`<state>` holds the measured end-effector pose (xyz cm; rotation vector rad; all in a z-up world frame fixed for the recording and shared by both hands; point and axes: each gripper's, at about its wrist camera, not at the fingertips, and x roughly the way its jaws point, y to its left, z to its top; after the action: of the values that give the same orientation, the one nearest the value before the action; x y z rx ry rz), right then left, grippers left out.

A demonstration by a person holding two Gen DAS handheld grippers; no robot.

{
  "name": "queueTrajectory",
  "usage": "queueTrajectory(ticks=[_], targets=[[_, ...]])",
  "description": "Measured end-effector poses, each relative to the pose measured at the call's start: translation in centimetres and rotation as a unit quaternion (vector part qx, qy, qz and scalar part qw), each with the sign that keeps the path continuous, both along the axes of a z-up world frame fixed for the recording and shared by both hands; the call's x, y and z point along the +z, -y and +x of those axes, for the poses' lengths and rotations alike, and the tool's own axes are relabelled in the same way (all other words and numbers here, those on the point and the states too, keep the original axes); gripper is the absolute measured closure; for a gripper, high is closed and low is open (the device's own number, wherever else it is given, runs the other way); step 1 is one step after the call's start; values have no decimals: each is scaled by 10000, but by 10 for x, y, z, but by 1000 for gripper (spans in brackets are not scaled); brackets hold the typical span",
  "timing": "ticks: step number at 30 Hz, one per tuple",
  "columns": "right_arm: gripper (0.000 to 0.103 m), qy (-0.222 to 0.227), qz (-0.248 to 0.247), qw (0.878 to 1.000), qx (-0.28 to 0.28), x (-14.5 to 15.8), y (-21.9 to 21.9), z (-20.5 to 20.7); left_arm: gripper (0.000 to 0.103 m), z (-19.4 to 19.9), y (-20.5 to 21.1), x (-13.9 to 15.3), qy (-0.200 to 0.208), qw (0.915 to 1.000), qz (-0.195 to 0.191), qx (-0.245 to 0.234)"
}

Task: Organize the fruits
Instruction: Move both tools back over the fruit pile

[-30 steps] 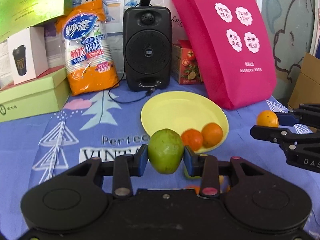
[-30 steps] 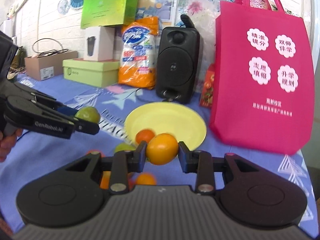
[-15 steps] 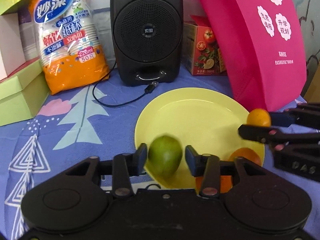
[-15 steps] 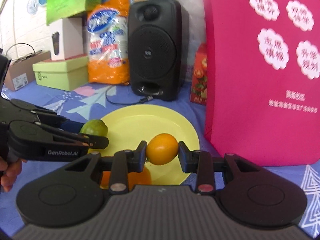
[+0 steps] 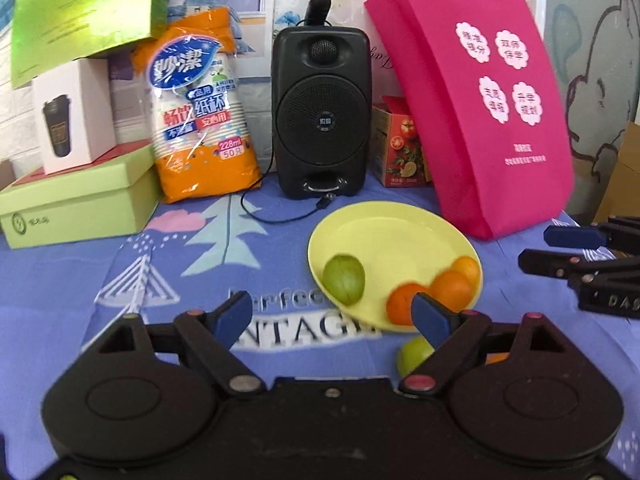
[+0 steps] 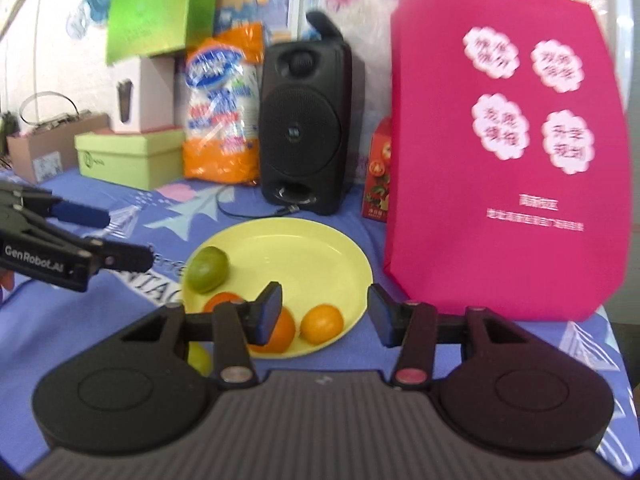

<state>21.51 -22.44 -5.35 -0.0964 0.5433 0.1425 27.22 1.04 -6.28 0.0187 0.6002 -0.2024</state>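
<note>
A yellow plate (image 5: pixel 384 232) (image 6: pixel 312 248) lies on the blue tablecloth. On it rest a green fruit (image 5: pixel 344 279) (image 6: pixel 208 269) and three oranges: one (image 5: pixel 402 306), one (image 5: pixel 450 286) and one (image 5: pixel 466 268); in the right wrist view two are partly hidden by a finger and one (image 6: pixel 322 324) is plain. Another green fruit (image 5: pixel 414 354) (image 6: pixel 199 359) lies on the cloth before the plate. My left gripper (image 5: pixel 334 316) is open and empty, just short of the plate. My right gripper (image 6: pixel 324 312) is open and empty over the plate's near edge.
A black speaker (image 5: pixel 320 112) with a cable stands behind the plate. A pink bag (image 5: pixel 480 100) stands at the right, close to the plate. An orange cup pack (image 5: pixel 200 112), green boxes (image 5: pixel 76 200) and a small red carton (image 5: pixel 400 152) line the back.
Both grippers have opened and let go: the green fruit and the orange now lie on the plate. Both grippers have drawn back from the plate.
</note>
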Motion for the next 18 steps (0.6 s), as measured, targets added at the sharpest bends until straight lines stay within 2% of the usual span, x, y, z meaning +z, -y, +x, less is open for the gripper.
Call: queueTrajectory(ticks=[3,7,10,13,18], targets=[[53,82,110,9998,107,4,-3,-35,16,-35,-4,-6,40,10000,-11,29],[52,25,169,9993,333,1,-15,-73,16,-78,-5,-15,117,9996,179,164],[52,-116,252,9983,522,-8,-29,-95,16,-102,-6,-23,33,9999,58,153],[52,-357,244,9958,812,-23,-46,-112,16,-116,-4,-33,-102,9999,-1,105],[53,-650,-26,9932,961,-43,-65,-124,16,-126,4,-41,-161,9999,-7,-13]])
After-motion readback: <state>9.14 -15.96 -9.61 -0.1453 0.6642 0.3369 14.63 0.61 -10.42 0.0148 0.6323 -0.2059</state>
